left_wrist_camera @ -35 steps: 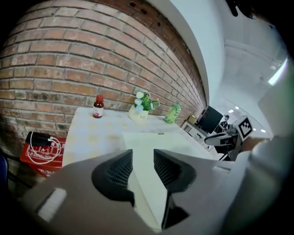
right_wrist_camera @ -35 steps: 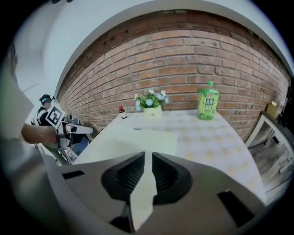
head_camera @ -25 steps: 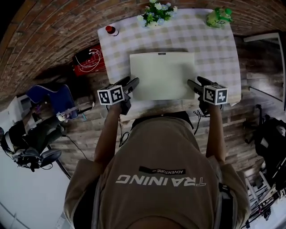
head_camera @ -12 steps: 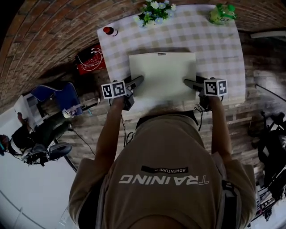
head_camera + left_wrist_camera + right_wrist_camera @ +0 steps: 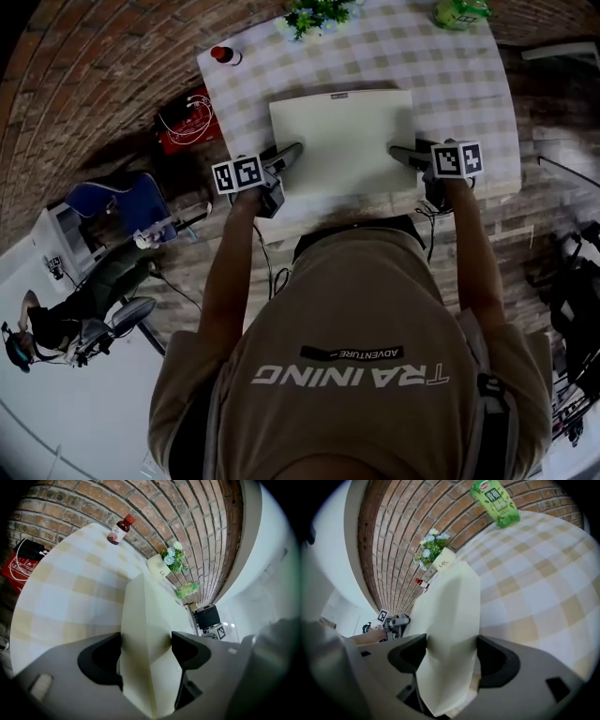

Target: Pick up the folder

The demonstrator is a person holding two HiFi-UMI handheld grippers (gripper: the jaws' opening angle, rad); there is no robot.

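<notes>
**Head view.** Folder (image 5: 342,141) flat on the table (image 5: 469,84), close to the near edge. Left gripper (image 5: 286,155) at its left edge, right gripper (image 5: 401,155) at its right edge, both low and angled down. Small bottle (image 5: 221,54), flowers (image 5: 314,14) and green bottle (image 5: 459,11) well apart at the far side, so little chance of knocking any of them. Main hazard here probably an uneven lift: one side raised sooner or higher, then a tilted folder sliding out of the lower grip.

**Left gripper view.** Jaws opening, already very wide, with the folder's (image 5: 147,620) left edge between them, one jaw on the table (image 5: 61,597) side and the other over the top face. No squeeze to be seen. Possible trouble: the table-side jaw catching on the checked surface instead of slipping under, and so shoving the folder sideways toward the other gripper.

**Right gripper view.** Jaws wide apart, straddling the folder's (image 5: 450,616) right edge, pads close to both faces but without evident pressure. Only the rim taken in, so a shallow bite and likely to slip once weight comes on. Not clear whether stiff or floppy; if floppy, sagging in the middle and pulling free. Closing on the top cover alone would risk it swinging open.
</notes>
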